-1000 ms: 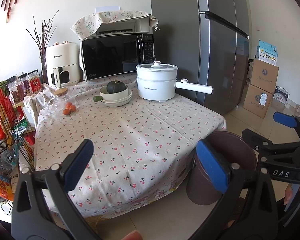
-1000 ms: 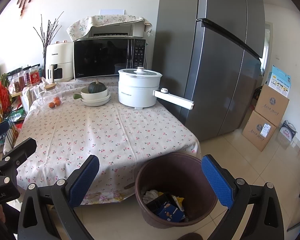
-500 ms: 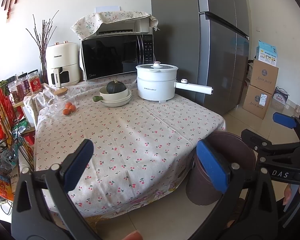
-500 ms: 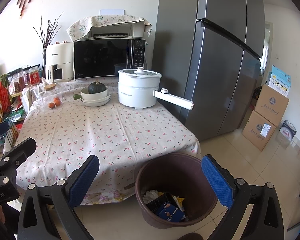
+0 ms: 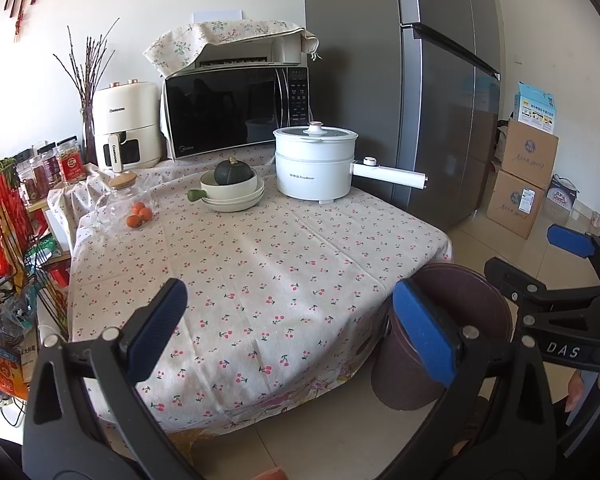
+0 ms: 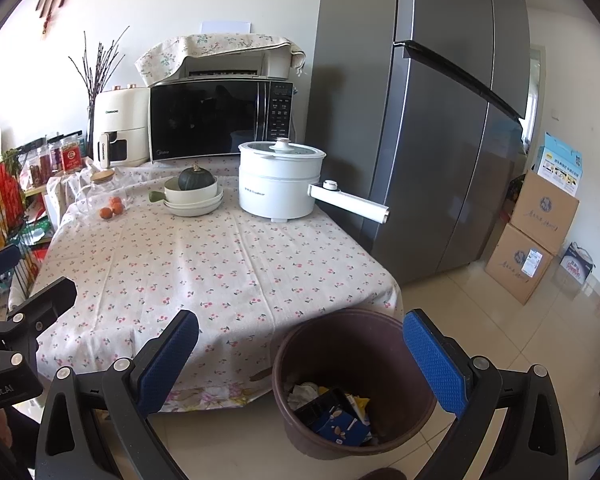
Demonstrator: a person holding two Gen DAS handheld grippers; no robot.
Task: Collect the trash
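A brown trash bin (image 6: 352, 380) stands on the floor at the table's front right corner; it also shows in the left wrist view (image 5: 440, 344). Inside it lie a blue carton (image 6: 336, 420), crumpled white paper and yellow wrappers. My right gripper (image 6: 300, 364) is open and empty, held above and in front of the bin. My left gripper (image 5: 296, 328) is open and empty, held in front of the table's near edge. No loose trash shows on the tablecloth (image 5: 252, 264).
On the table stand a white electric pot (image 5: 316, 164) with a long handle, stacked bowls with a green squash (image 5: 234, 184), oranges (image 5: 139, 215), a glass jar, a microwave (image 5: 236, 112) and an air fryer. A grey fridge (image 6: 432, 120), cardboard boxes (image 6: 536, 236) and a snack rack (image 5: 8, 220) surround it.
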